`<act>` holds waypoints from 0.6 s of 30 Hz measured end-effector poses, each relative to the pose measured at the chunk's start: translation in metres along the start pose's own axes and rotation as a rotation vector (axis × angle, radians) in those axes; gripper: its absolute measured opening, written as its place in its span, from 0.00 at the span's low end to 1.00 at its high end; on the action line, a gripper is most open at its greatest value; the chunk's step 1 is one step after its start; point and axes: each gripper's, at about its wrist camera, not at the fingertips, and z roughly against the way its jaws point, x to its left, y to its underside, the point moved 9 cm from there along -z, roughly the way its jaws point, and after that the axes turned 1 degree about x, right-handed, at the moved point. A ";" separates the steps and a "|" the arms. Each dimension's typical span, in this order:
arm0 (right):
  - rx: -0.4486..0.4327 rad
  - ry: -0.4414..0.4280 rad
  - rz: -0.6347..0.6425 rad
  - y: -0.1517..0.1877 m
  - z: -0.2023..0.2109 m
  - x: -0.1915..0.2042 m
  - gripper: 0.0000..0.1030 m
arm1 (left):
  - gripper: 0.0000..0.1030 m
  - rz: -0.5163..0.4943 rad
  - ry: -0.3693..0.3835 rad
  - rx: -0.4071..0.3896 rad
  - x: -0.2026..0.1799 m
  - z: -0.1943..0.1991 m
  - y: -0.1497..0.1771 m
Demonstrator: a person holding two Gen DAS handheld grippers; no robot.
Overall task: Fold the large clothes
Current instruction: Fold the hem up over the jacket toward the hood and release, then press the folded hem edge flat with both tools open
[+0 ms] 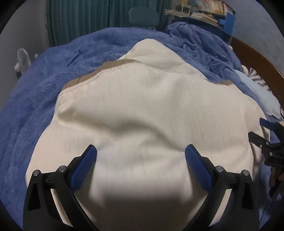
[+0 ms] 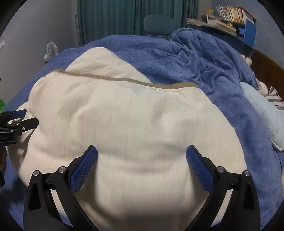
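A large cream ribbed garment [image 1: 142,110] with a tan band lies partly folded on a blue fleece bed cover [image 1: 44,85]. My left gripper [image 1: 141,151] hovers over its near part, jaws wide apart and empty. In the right wrist view the same garment [image 2: 124,115] fills the middle, and my right gripper [image 2: 142,152] is open and empty above its near edge. The right gripper shows at the right edge of the left wrist view [image 1: 271,142]; the left gripper shows at the left edge of the right wrist view [image 2: 14,122].
A bunched blue blanket [image 2: 204,53] lies at the far right of the bed. A pale blue pillow [image 2: 262,110] and a wooden headboard [image 2: 266,65] are on the right. Green curtains [image 2: 124,16], a chair, a small fan [image 2: 51,49] and a book shelf [image 2: 230,16] stand behind.
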 end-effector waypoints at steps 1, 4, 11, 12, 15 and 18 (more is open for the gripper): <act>0.008 0.004 -0.002 -0.007 -0.007 -0.002 0.94 | 0.94 0.001 -0.009 0.014 0.002 -0.008 -0.008; 0.038 0.022 -0.017 -0.024 -0.027 -0.009 0.94 | 0.94 0.001 -0.025 0.075 0.007 -0.029 -0.025; 0.127 0.085 -0.106 -0.052 -0.071 -0.034 0.95 | 0.94 -0.008 -0.157 0.127 0.039 -0.054 -0.061; 0.141 0.093 -0.130 -0.053 -0.077 -0.040 0.95 | 0.94 0.007 -0.159 0.143 0.045 -0.058 -0.061; 0.192 0.063 -0.213 -0.045 -0.098 -0.055 0.95 | 0.94 0.088 -0.089 0.202 0.058 -0.074 -0.054; 0.200 0.053 -0.231 -0.038 -0.112 -0.058 0.95 | 0.94 0.091 -0.071 0.203 0.061 -0.086 -0.048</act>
